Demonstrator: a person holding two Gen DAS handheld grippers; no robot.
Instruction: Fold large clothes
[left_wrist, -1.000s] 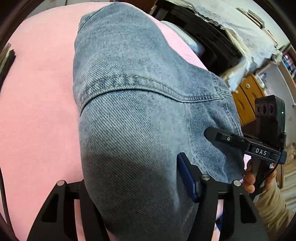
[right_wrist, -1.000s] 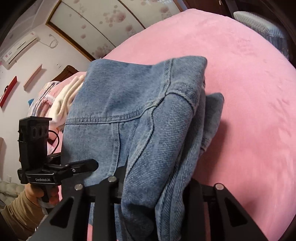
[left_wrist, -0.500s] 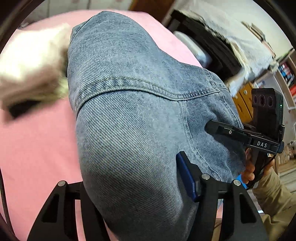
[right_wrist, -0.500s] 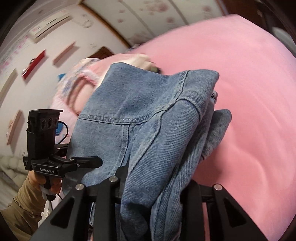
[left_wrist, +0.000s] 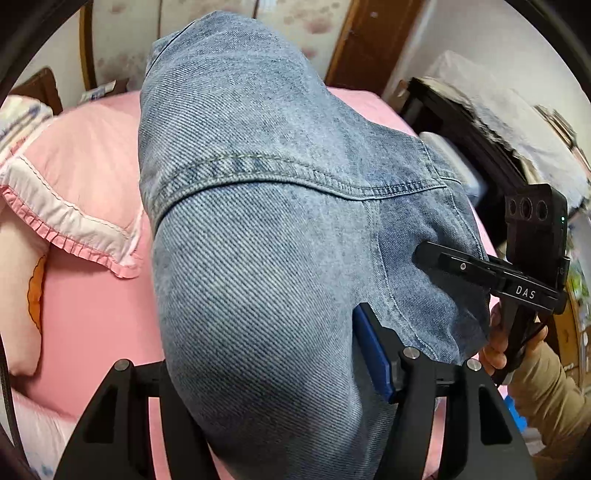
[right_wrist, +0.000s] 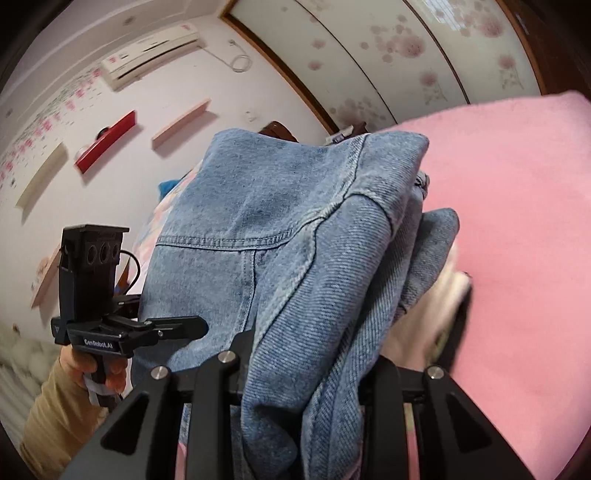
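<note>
One denim garment (left_wrist: 266, 229), a folded blue jacket-like piece with stitched seams, hangs bunched between the two grippers, raised above the pink bed cover (right_wrist: 517, 229). Its folded layers drape forward and to the sides of both sets of fingers.

Left gripper (left_wrist: 280, 387): the fingers stand moderately apart with a thick wad of denim filling the gap between them. The blue pad (left_wrist: 371, 354) of one finger presses against the cloth; the opposite finger is largely hidden by the fabric. Grip on the garment is evident.

Right gripper (right_wrist: 306, 373): the fingers stand at a similar spread, with several layers of denim gathered between them and spilling over the near edge. It has hold of the garment. In the left wrist view this same tool appears at the garment's far side, its tip against the cloth.

Count: one garment, two grippers, two hands on the handles, both in tan sleeves.

Surroundings: one pink frilled pillow (left_wrist: 70, 177) lies on the bed to the left. One air conditioner (right_wrist: 151, 55) is mounted high on the wall. Four wall shelves are visible below it, one of them a red shelf (right_wrist: 105, 142).
</note>
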